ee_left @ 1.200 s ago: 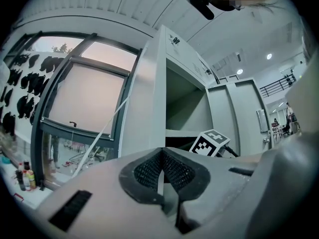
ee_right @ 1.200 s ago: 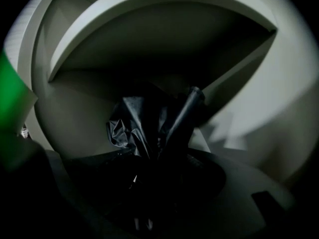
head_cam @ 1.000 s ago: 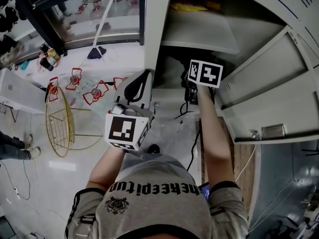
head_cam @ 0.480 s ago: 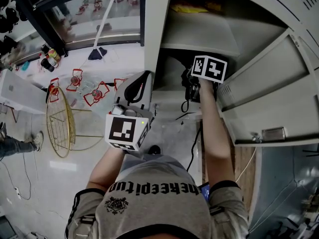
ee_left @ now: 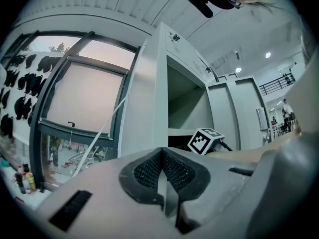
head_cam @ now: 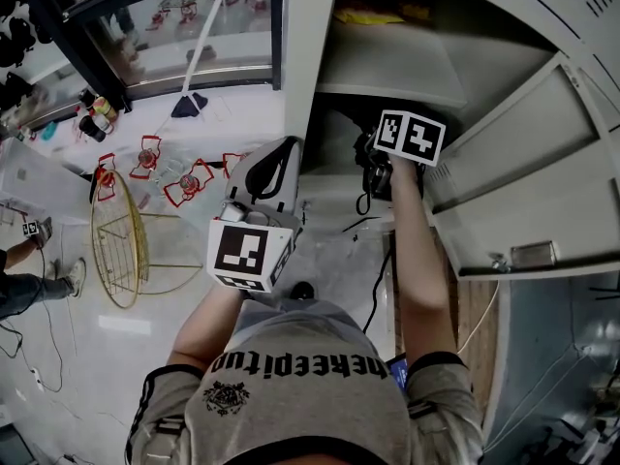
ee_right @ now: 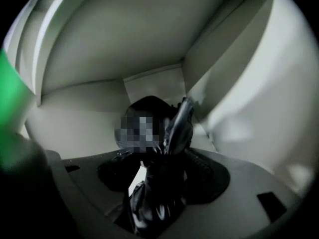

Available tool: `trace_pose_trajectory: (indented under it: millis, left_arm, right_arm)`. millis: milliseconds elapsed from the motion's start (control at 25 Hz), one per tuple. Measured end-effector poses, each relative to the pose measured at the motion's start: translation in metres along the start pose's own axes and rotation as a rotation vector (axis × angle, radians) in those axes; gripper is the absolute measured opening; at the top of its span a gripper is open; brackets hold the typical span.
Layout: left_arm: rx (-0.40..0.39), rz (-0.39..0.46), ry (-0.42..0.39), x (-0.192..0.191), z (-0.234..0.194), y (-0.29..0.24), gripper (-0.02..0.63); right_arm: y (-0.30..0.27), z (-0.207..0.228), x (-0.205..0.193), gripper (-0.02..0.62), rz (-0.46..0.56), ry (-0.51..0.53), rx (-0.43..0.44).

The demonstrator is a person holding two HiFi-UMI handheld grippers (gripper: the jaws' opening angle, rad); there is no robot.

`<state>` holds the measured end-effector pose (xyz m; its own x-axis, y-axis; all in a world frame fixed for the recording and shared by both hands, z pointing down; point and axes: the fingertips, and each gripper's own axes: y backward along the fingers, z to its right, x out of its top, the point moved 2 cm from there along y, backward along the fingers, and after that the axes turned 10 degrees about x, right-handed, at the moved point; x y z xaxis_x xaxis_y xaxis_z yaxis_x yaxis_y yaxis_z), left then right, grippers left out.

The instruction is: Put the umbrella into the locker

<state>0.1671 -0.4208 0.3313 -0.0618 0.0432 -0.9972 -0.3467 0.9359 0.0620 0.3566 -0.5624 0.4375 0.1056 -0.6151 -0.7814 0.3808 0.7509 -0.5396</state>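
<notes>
Holding the umbrella [ee_right: 158, 193] inside the locker [head_cam: 302, 66]

From the head view I see the grey locker standing open, its door [head_cam: 523, 163] swung out to the right. A shelf [head_cam: 387, 66] splits it into two compartments. The upper one holds something yellow [head_cam: 368, 15] at the back, too small for me to name. The right gripper [head_cam: 376, 174] reaches into the lower compartment, under that shelf, with its marker cube [head_cam: 410, 136] just outside the opening.

The right gripper view gives me what the head view cannot: the right gripper [ee_right: 162, 166] is clamped on the folded black umbrella, whose dark fabric bunches up between the two pads and pokes forward past them. Pale locker walls surround it on every side, so the umbrella is inside the compartment and in my grasp. I cannot tell whether its far end touches the compartment floor.

The left gripper [head_cam: 274, 168] hangs outside, left of the locker, above the pale floor [head_cam: 174, 289]. Its own view shows the left gripper [ee_left: 162, 158] with the pads pressed together and nothing between them. That view also catches the locker front, a large window [ee_left: 79, 98] to its left, and the right gripper's marker cube [ee_left: 206, 141] at the lower opening.
</notes>
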Motion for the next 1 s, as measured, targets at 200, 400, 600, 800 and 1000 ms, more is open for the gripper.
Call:
trace_pose_trajectory:
  millis: [200, 400, 600, 800, 1000]
  left_arm:
    - [-0.026, -0.003, 0.0, 0.0, 0.002, 0.003, 0.003]
    - [-0.058, -0.005, 0.004, 0.0, 0.005, 0.007, 0.003]
    - [-0.092, 0.001, 0.008, 0.006, 0.004, 0.017, 0.003]
    - [-0.137, 0.005, 0.013, 0.01, 0.005, 0.025, 0.003]
    - [-0.184, 0.008, 0.015, 0.013, 0.009, 0.033, 0.003]
  right_arm:
    - [0.012, -0.009, 0.002, 0.253, 0.037, 0.011, 0.001]
    - [0.025, -0.018, 0.002, 0.253, 0.071, 0.03, -0.005]
    - [0.042, -0.039, 0.0, 0.249, 0.111, 0.047, 0.005]
    - [0.064, -0.052, -0.004, 0.149, 0.158, 0.052, -0.016]
    - [0.088, -0.053, -0.007, 0.009, 0.235, 0.022, -0.042]
